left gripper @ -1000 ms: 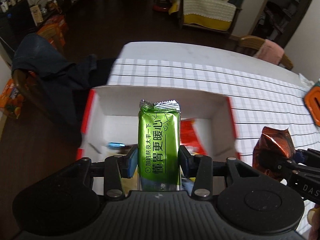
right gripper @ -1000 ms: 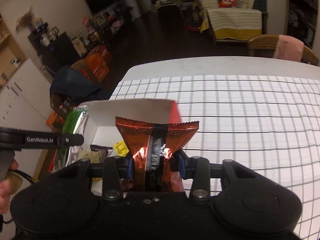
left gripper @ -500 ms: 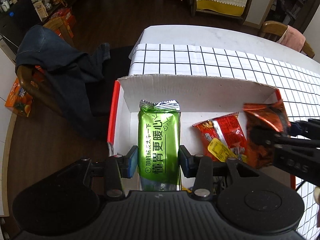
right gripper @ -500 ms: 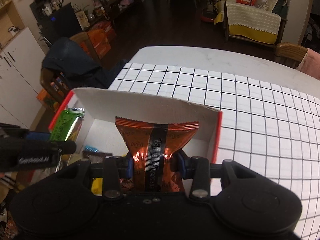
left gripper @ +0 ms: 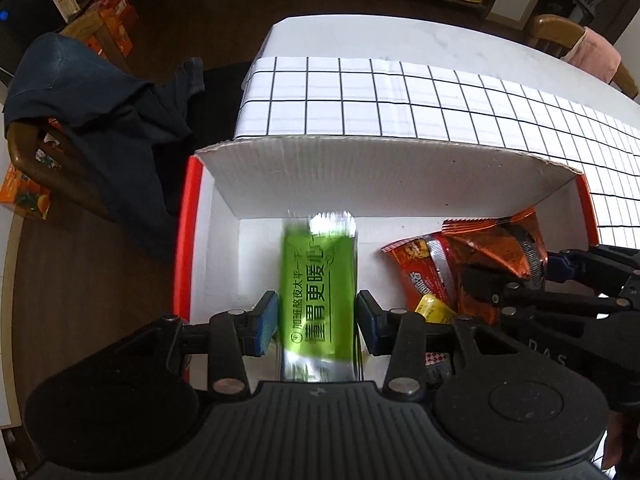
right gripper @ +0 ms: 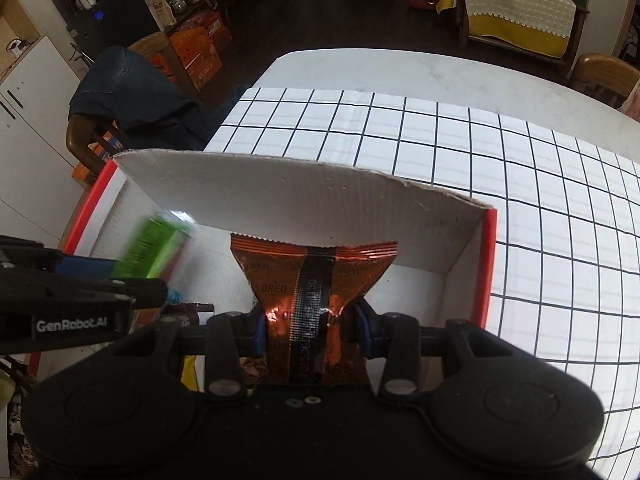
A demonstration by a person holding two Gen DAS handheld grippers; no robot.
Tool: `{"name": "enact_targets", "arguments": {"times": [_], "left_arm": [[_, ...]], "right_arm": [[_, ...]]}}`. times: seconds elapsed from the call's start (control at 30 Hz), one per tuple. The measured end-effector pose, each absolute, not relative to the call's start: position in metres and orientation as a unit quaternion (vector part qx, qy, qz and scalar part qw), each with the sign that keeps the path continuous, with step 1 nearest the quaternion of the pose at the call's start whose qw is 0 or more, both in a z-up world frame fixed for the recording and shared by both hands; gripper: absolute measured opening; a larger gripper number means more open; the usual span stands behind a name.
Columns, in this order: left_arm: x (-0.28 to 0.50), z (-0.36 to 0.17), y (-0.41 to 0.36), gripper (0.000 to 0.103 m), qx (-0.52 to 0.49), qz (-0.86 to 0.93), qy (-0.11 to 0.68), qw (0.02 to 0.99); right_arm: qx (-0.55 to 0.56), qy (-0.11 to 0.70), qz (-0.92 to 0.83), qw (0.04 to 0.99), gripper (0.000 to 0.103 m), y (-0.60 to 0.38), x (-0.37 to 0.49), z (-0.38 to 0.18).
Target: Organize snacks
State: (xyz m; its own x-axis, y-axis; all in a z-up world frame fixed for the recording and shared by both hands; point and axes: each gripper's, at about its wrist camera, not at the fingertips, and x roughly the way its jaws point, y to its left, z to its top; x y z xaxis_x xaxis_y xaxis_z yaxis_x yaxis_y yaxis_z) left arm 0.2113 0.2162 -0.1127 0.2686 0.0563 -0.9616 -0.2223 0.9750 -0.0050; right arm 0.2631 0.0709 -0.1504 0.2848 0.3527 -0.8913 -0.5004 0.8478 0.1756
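Observation:
A white cardboard box [left gripper: 360, 176] with red outer sides stands at the table's left end, its far flap upright. My left gripper [left gripper: 317, 320] hangs over the box's left half, shut on a green snack packet [left gripper: 320, 280] that stands lengthwise between the pads and looks blurred. My right gripper [right gripper: 308, 328] is over the right half, shut on the pinched waist of an orange Oreo packet [right gripper: 316, 276]. In the left wrist view the right gripper [left gripper: 520, 276] and the Oreo packet [left gripper: 496, 248] sit low in the box. A red packet [left gripper: 416, 268] and a yellow one [left gripper: 434, 312] lie on the box floor.
The black-gridded white cloth [left gripper: 440, 100] covers the table beyond the box. A chair draped with a dark jacket [left gripper: 100, 120] stands close to the box's left side. A wooden chair with a pink cloth [left gripper: 592, 52] is at the far right.
Both grippers have come down toward the box with their packets. The right gripper moved in from the right and now sits over the box's right half. The green packet has blurred.

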Motion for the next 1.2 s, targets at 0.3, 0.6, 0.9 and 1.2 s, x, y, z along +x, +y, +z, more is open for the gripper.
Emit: {"name": "enact_targets", "arguments": {"times": [0.3, 0.6, 0.9, 1.2], "left_arm": [[0.202, -0.102, 0.211, 0.053, -0.061, 0.085, 0.582, 0.806], [0.173, -0.075, 0.21, 0.07, -0.062, 0.084, 0.533, 0.84], [0.134, -0.043, 0.205, 0.081, -0.073, 0.08, 0.469, 0.877], [0.1, -0.027, 0.193, 0.083, -0.058, 0.071, 0.438, 0.894]], "right_arm": [[-0.049, 0.526, 0.276, 0.803, 0.049, 0.061, 0.256, -0.137], [-0.026, 0.502, 0.292, 0.813, 0.065, 0.042, 0.235, -0.109], [0.002, 0.464, 0.299, 0.834, 0.089, 0.023, 0.2, -0.083], [0.029, 0.418, 0.299, 0.857, 0.102, 0.003, 0.165, -0.067]]}}
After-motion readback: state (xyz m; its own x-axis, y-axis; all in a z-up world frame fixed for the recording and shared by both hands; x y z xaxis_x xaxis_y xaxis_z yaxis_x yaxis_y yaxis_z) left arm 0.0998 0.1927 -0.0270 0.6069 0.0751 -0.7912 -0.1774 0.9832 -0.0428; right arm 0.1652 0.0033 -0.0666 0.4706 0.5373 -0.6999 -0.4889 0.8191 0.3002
